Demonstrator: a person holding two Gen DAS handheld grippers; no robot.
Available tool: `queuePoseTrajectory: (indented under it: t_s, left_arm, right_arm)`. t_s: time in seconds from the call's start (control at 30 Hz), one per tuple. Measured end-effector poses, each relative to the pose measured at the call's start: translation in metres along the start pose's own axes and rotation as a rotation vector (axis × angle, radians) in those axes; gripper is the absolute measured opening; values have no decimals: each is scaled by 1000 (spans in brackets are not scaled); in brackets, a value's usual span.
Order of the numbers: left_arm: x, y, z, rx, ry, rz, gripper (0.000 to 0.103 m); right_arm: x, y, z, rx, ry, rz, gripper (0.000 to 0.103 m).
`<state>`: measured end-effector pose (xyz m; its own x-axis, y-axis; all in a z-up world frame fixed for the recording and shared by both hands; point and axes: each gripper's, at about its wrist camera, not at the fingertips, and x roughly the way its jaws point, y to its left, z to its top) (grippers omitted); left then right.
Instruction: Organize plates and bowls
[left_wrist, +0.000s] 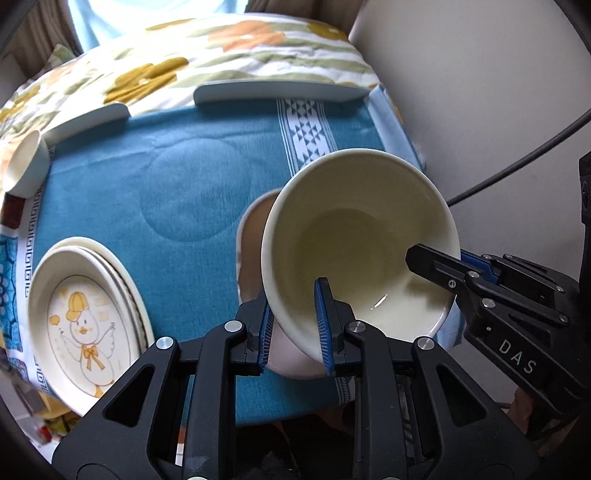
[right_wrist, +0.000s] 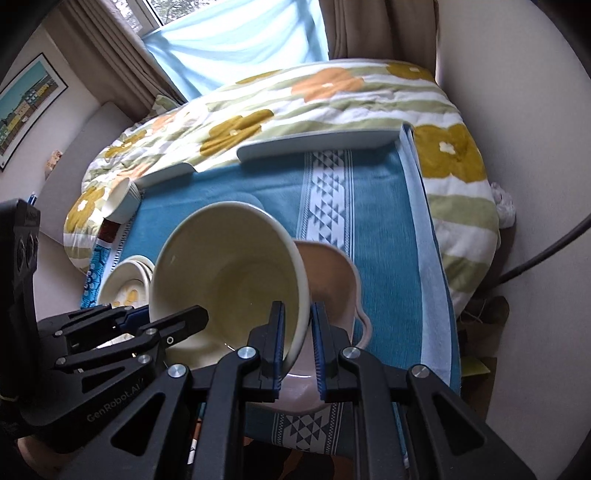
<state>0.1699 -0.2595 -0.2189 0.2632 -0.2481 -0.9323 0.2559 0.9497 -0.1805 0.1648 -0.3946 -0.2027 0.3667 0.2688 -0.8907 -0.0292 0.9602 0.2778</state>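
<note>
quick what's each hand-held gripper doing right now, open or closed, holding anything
Left hand-held gripper: closed on the rim of the cream bowl.
Right hand-held gripper: closed on the opposite rim of the same cream bowl.

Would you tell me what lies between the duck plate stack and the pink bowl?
Only bare teal cloth, in the left wrist view, separates the duck plate stack from the pink bowl.
</note>
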Motion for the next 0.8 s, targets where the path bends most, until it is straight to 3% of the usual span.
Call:
queuePoseTrajectory:
  t_s: [0.27, 0.8]
  left_arm:
    - [35, 1, -3, 36, 76, 20, 19]
    - [54, -5, 4, 109, 112, 65, 19]
  right_arm:
    - [27, -13, -10, 44, 59, 2, 13]
    - [42, -21, -12, 61, 96, -20, 13]
